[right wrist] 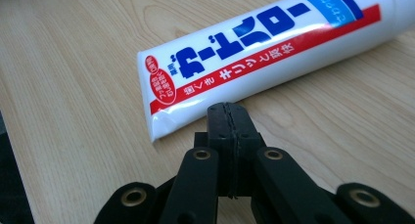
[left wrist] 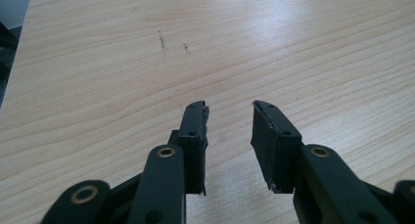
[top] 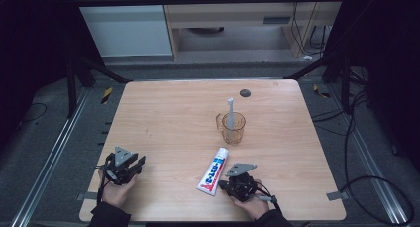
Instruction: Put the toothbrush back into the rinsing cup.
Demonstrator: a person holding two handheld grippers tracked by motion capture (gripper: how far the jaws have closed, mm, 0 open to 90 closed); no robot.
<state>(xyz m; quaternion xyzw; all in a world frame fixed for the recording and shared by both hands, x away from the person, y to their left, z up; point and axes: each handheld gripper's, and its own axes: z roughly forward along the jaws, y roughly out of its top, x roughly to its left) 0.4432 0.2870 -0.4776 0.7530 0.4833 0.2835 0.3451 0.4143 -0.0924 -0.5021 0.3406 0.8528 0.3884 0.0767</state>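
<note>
High view: a white toothpaste tube with red and blue print (top: 213, 171) is seen lying flat on the wooden table (top: 168, 118), just beside the right gripper (top: 236, 179), whose jaws are closed on nothing. The left gripper (top: 130, 163) is held open over bare wood. A grasp seems to be approaching; the right jaws would need opening first.

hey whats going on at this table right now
A person sits at a wooden table with a two-jaw claw in each hand, and neither holds anything. The left claw is open over bare wood near the table's front left. The right claw is shut, its tip just short of the flat crimped end of a toothpaste tube lying on the table. Farther back stands a clear orange cup with a white toothbrush upright in it.
</note>
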